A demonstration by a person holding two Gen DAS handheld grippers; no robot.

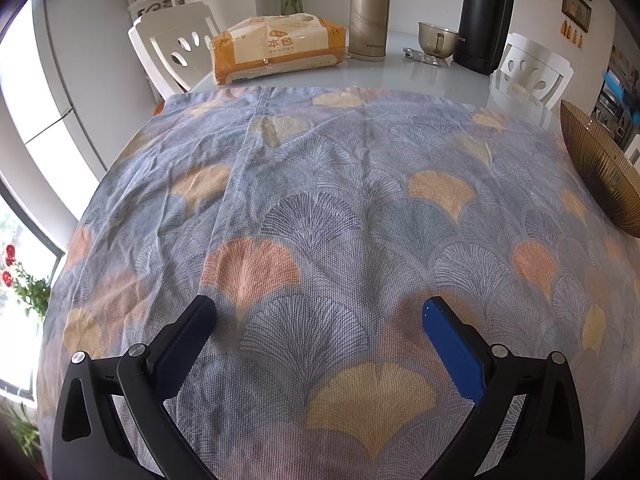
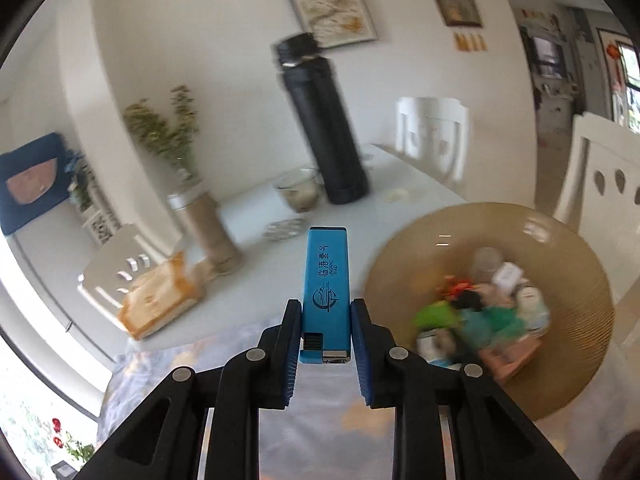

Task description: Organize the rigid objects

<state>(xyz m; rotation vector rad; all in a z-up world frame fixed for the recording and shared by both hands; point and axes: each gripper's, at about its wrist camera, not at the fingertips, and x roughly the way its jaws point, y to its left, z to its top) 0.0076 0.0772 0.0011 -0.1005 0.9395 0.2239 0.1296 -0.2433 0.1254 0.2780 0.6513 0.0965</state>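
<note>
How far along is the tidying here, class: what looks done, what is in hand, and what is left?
Done: the ribbed amber bowl already holds a heap of small items. In hand: the right gripper is shut on a blue lighter, raised beside the bowl and not yet dropped in. Left: releasing that lighter. The left gripper is open over the patterned tablecloth, where no loose items show.

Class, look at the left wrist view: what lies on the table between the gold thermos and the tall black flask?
In the left wrist view, a glass cup and a small shiny metal object lie between the gold thermos and the black flask.
</note>
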